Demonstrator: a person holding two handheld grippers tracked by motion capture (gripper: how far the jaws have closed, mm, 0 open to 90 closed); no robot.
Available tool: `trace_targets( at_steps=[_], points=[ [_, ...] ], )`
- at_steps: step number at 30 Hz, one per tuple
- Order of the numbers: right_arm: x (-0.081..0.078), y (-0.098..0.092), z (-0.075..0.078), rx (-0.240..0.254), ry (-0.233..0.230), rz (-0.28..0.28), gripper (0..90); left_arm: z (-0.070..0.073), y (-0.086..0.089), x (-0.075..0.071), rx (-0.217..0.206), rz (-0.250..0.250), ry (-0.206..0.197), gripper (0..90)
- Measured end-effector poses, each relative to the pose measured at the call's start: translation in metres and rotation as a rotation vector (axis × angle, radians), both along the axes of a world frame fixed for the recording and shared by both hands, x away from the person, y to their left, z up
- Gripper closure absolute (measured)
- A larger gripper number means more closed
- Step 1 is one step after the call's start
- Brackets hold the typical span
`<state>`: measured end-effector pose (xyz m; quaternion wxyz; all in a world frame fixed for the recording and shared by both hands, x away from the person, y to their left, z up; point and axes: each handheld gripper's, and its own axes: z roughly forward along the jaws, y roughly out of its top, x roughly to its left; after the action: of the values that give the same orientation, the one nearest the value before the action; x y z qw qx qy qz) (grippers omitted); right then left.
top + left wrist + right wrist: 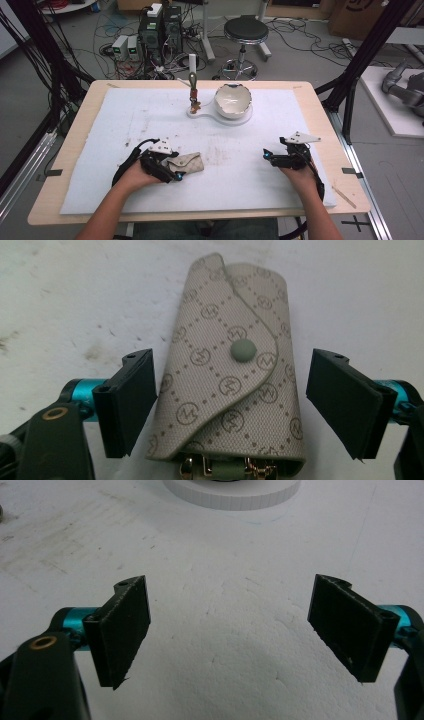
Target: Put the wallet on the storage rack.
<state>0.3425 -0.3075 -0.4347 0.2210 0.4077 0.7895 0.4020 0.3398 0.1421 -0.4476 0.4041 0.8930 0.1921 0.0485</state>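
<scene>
Our left gripper (232,405) has its jaws spread wide on either side of the beige monogrammed key pouch (232,375), neither pad touching it; the pouch lies flat on the white foam mat (100,150), its snap button (242,350) fastened and the clasps at six o'clock. We judge this the approach before the grasp: next we close squarely across the pouch's width. Our right gripper (240,630) is wide open and holds nothing, resting at three o'clock from the pouch. At twelve o'clock stand the white bowl (232,100) and key hook stand (193,92)
</scene>
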Motion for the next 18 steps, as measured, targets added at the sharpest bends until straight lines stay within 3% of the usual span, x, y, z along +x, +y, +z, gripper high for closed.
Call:
trace_targets(
  at_steps=[3, 6, 10, 18],
  points=[
    [0.0, 0.0002, -0.0001, 0.001, 0.0, -0.001, 17.4, -0.0037, -0.0044, -0.0029, 0.047, -0.029, -0.031, 17.0],
    [0.0001, 0.0003, -0.0002, -0.002, -0.001, -0.001, 17.4, -0.0033, -0.0038, -0.0029, 0.054, -0.034, -0.039, 16.8],
    [-0.0002, 0.0009, -0.0001, -0.003, 0.0, 0.002, 17.4, -0.002, 0.0004, -0.0013, 0.043, -0.027, -0.049, 29.5],
    [-0.0005, 0.0011, -0.0001, -0.008, 0.001, 0.002, 17.4, -0.0018, 0.0005, -0.0018, 0.038, -0.024, -0.058, 32.5]
  ],
)
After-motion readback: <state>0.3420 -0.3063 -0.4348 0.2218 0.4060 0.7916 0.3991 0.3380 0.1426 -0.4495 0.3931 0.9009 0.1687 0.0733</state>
